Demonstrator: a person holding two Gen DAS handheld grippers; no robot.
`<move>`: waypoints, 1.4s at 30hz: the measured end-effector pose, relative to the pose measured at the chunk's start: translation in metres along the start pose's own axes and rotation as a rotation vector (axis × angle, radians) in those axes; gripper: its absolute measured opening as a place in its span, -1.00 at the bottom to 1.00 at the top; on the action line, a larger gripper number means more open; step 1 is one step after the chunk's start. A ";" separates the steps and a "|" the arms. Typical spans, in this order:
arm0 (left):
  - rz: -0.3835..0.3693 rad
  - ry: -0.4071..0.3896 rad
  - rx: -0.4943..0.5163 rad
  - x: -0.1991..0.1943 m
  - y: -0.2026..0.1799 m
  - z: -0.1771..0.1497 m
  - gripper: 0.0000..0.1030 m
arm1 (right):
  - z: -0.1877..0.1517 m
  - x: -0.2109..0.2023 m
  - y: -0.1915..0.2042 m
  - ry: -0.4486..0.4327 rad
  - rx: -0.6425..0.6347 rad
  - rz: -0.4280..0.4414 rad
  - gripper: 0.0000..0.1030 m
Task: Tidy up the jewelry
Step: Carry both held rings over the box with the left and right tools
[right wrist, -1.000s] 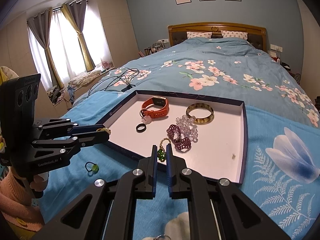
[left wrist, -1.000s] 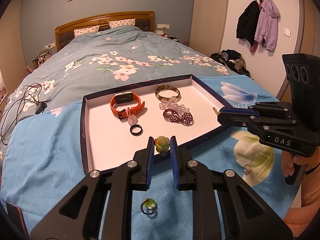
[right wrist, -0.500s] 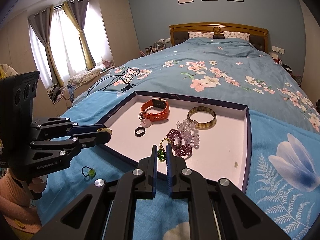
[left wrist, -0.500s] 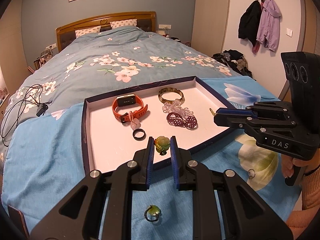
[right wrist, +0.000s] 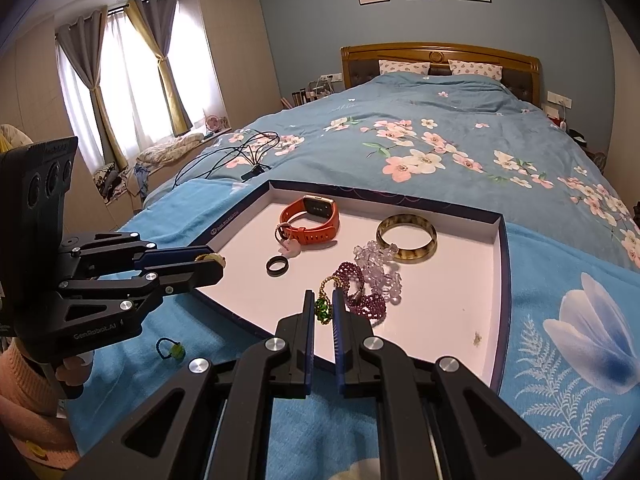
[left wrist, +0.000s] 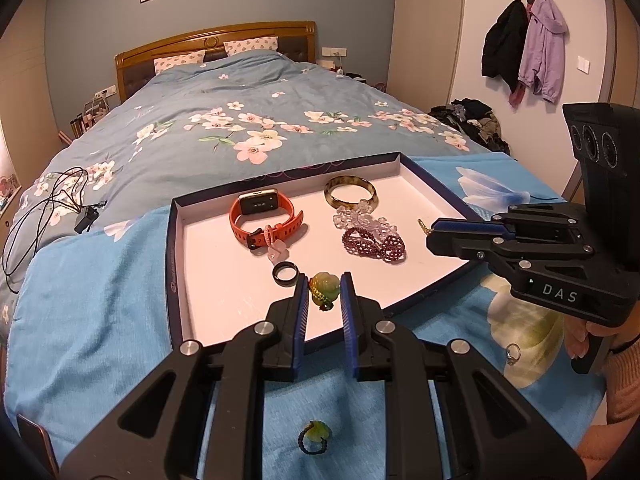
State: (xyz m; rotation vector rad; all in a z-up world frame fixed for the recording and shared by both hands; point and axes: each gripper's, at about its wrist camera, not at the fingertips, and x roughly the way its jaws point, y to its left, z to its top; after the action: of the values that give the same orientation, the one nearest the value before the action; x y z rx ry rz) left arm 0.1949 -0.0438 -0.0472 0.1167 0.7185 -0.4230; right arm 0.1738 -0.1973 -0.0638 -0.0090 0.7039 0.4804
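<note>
A shallow white tray with a dark blue rim lies on the bed and holds an orange watch, an amber bangle, clear beads, a purple bead bracelet and a black ring. My left gripper is shut on a green jade pendant above the tray's near edge. My right gripper is shut on a green bead charm with a gold chain above the tray, next to the purple bracelet.
A green leaf charm on a dark loop and a small silver ring lie on the light blue blanket outside the tray. A black cable lies on the floral duvet at the left. Coats hang on the far right wall.
Both grippers have moved forward over the tray with their pieces still held. The tray contents have not moved.
</note>
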 end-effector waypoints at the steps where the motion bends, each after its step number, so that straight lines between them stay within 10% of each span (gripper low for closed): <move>1: 0.000 -0.001 0.000 0.000 0.000 0.000 -0.68 | 0.001 0.001 0.000 0.001 0.000 0.001 -0.87; 42: 0.033 0.029 -0.010 0.027 0.008 0.006 -0.68 | 0.007 0.024 -0.002 0.046 -0.037 -0.019 -0.87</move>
State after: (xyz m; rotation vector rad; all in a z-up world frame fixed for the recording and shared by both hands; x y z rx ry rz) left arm 0.2200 -0.0472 -0.0605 0.1259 0.7462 -0.3864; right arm 0.1946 -0.1881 -0.0735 -0.0617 0.7388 0.4761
